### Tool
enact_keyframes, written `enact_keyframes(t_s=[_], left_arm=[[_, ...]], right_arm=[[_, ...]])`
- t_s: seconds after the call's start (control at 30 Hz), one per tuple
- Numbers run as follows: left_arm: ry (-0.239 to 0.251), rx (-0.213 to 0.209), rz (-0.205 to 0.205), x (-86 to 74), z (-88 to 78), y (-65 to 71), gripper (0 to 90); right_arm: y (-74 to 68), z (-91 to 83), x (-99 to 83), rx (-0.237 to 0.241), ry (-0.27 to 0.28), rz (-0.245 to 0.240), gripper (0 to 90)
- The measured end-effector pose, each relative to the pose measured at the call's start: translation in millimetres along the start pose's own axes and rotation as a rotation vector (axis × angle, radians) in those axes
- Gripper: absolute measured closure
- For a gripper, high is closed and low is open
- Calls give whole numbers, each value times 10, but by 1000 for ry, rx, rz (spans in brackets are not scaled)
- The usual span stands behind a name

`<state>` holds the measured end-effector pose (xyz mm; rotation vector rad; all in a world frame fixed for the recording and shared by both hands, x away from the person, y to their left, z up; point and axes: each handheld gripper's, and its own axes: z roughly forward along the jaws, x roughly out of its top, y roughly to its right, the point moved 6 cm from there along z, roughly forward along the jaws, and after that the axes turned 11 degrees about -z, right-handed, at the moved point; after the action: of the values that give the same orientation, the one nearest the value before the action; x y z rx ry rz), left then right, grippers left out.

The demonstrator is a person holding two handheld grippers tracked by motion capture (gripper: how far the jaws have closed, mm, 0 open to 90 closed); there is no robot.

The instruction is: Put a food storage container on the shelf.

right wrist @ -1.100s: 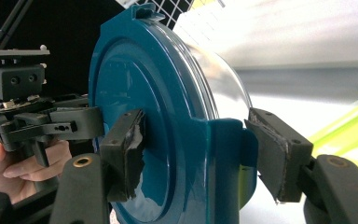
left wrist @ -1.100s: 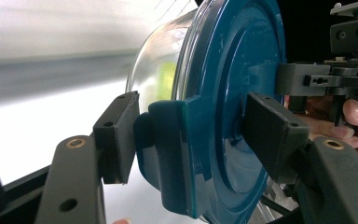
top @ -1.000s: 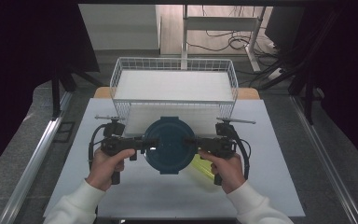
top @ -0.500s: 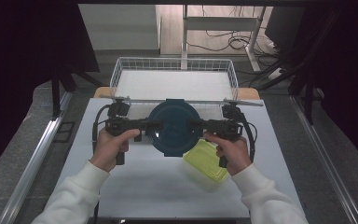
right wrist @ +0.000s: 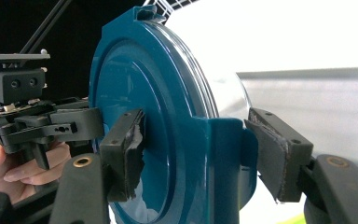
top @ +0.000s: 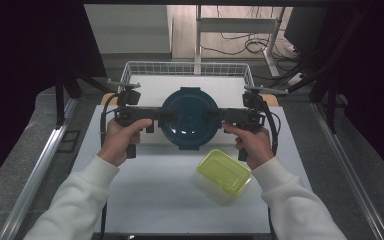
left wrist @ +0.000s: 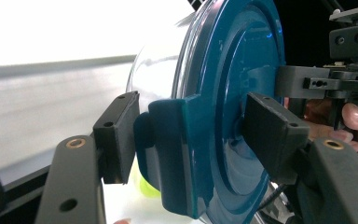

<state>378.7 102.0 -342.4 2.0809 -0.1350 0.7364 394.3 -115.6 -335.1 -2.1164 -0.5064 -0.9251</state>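
A round clear container with a dark teal lid [top: 189, 119] hangs above the white table [top: 155, 200], level, lid up. My left gripper [top: 166, 114] is shut on its left side latch and my right gripper [top: 211, 114] on its right one. In the left gripper view the jaws [left wrist: 191, 135] clamp the latch tab and rim of the lid [left wrist: 233, 93], with the right gripper [left wrist: 326, 84] beyond. In the right gripper view the jaws [right wrist: 200, 149] pinch the opposite latch of the lid [right wrist: 144, 93], and the left gripper [right wrist: 42, 126] shows behind.
A white wire basket [top: 130, 75] stands at the far edge of the table, just beyond the held container. A yellow-green rectangular box [top: 224, 171] lies on the table near the right forearm. Dark frames and cables flank the table.
Both hands have risen and moved away from the person toward the basket, carrying the round container between them. The yellow-green box, partly hidden before, now lies in plain sight.
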Motion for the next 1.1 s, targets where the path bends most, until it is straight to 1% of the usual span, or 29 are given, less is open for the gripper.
enact_keyframes(t_s=[0.13, 0.2, 0.27, 0.47, 0.6, 0.87, 0.93, 0.97, 1.07, 1.1], left_arm=[[3, -3, 8, 139, -3, 17, 382], [4, -6, 4, 199, 3, 18, 381], [6, -10, 13, 272, 8, 11, 382], [18, -20, 8, 494, 26, -3, 382], [24, -19, 17, 618, 22, 14, 382], [27, -15, 40, 826, 23, 57, 382], [23, -10, 45, 883, 38, 53, 382], [26, -11, 40, 902, 50, 55, 381], [17, -10, 46, 972, 91, 19, 381], [17, -12, 38, 993, 112, 4, 382]], right_arm=[[1, 7, 155, -2, 1, -11, 380], [9, 18, 230, -4, 2, -15, 380], [17, 29, 295, -6, 2, -18, 380], [49, 88, 510, -14, 5, -25, 381], [63, 116, 650, -13, 12, -35, 382], [80, 126, 849, -9, 31, -49, 381], [97, 133, 885, -9, 31, -42, 381], [113, 142, 908, -9, 30, -39, 382], [156, 169, 957, -9, 31, -30, 382], [177, 182, 974, -10, 29, -29, 381]])
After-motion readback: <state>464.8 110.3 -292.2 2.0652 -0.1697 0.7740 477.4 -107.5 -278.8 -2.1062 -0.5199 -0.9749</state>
